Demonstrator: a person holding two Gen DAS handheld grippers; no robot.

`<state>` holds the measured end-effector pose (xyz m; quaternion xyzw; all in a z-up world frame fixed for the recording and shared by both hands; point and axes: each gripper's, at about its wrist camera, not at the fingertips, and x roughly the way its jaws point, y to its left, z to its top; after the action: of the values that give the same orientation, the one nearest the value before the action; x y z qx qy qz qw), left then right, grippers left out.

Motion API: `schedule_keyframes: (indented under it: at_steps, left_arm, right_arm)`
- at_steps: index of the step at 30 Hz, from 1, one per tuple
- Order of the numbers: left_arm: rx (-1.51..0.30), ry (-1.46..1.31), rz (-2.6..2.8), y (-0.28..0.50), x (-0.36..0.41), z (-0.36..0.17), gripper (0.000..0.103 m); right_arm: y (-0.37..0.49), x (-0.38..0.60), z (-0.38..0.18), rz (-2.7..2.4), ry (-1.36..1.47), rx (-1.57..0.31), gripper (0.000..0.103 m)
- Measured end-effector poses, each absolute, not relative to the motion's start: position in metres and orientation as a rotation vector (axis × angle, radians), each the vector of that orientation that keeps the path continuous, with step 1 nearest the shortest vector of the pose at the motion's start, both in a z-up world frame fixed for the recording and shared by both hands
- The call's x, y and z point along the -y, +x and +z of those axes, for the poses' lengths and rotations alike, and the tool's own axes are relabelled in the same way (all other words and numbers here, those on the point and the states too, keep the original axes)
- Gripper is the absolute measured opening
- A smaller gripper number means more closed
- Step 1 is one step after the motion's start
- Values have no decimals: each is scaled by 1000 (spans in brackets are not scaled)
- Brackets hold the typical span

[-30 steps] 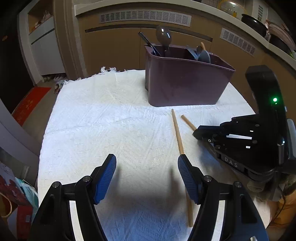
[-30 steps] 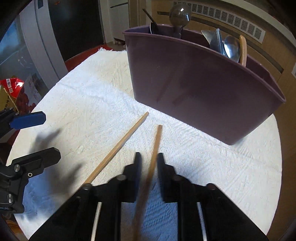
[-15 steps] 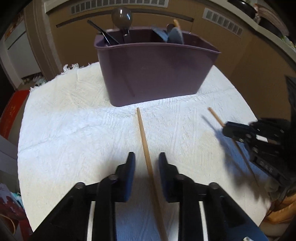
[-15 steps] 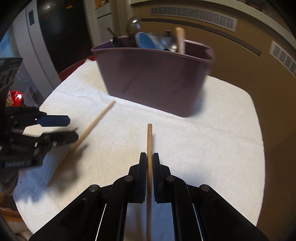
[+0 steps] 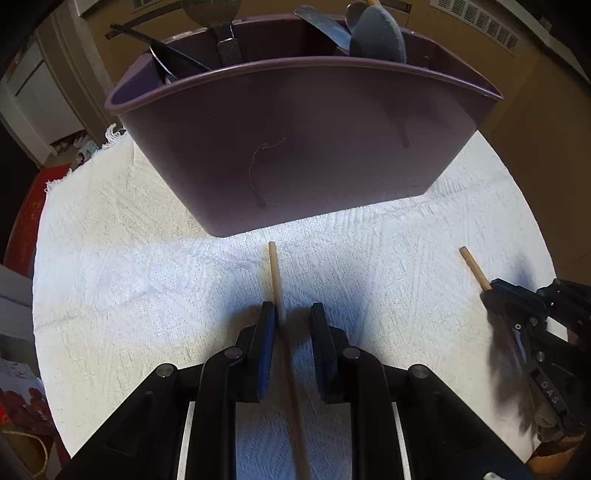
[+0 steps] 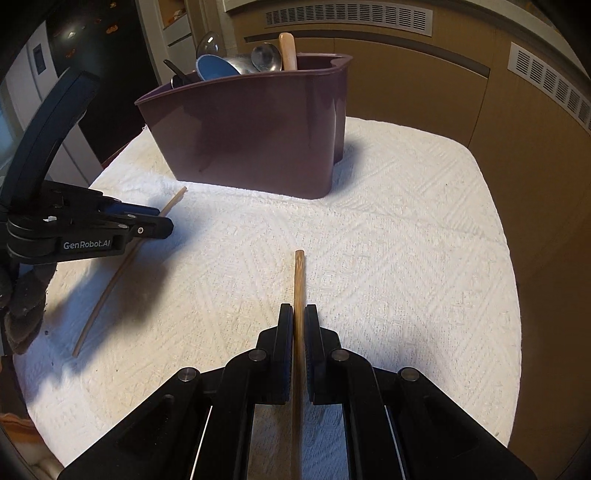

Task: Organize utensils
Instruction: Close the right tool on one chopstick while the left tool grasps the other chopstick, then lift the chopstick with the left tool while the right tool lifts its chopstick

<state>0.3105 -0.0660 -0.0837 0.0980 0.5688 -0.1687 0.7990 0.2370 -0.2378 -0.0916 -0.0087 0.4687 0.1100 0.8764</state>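
Note:
A purple utensil bin (image 5: 295, 147) stands at the far side of the white cloth, with spoons and a spatula sticking out. One wooden chopstick (image 5: 275, 280) lies on the cloth, pointing at the bin. My left gripper (image 5: 291, 314) straddles it with narrowed jaws; the stick rests against the left pad and a gap shows at the right pad. The right wrist view shows the same stick (image 6: 105, 302) flat under the left gripper (image 6: 168, 225). My right gripper (image 6: 299, 314) is shut on a second chopstick (image 6: 299, 273) held above the cloth, also in the left wrist view (image 5: 493, 290).
The white cloth (image 6: 406, 240) covers a rounded table whose edge drops off close on the right and front. Wooden cabinets with vent grilles (image 6: 347, 18) stand behind the bin (image 6: 251, 129). A red mat (image 5: 22, 221) lies on the floor at left.
My left gripper moved over the lying chopstick toward the bin and narrowed from wide open to close around it. My right gripper carried its chopstick away to the right.

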Motion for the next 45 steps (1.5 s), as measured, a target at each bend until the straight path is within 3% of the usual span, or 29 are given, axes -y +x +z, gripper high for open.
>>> schedule_keyframes:
  at_steps: [4, 8, 21, 26, 39, 42, 45]
  left_arm:
    - [-1217, 196, -374, 315, 65, -84, 16]
    - [-1146, 209, -361, 302, 57, -82, 5]
    - [-972, 91, -411, 234, 10, -34, 4]
    - [-916, 63, -400, 223, -3, -13, 4]
    - [-683, 71, -444, 162, -7, 58, 4]
    - [-717, 98, -444, 165, -5, 55, 4]
    - [-880, 110, -447, 183, 1, 21, 5]
  right_arm:
    - [243, 241, -89, 216, -1, -981, 7]
    - [246, 244, -88, 199, 11, -990, 8]
    - [265, 235, -86, 176, -33, -1016, 12]
    - [255, 223, -83, 200, -91, -1027, 6]
    - [175, 199, 9, 330, -76, -809, 6]
    - [168, 196, 18, 328, -92, -785, 6]
    - [167, 196, 10, 303, -101, -803, 6]
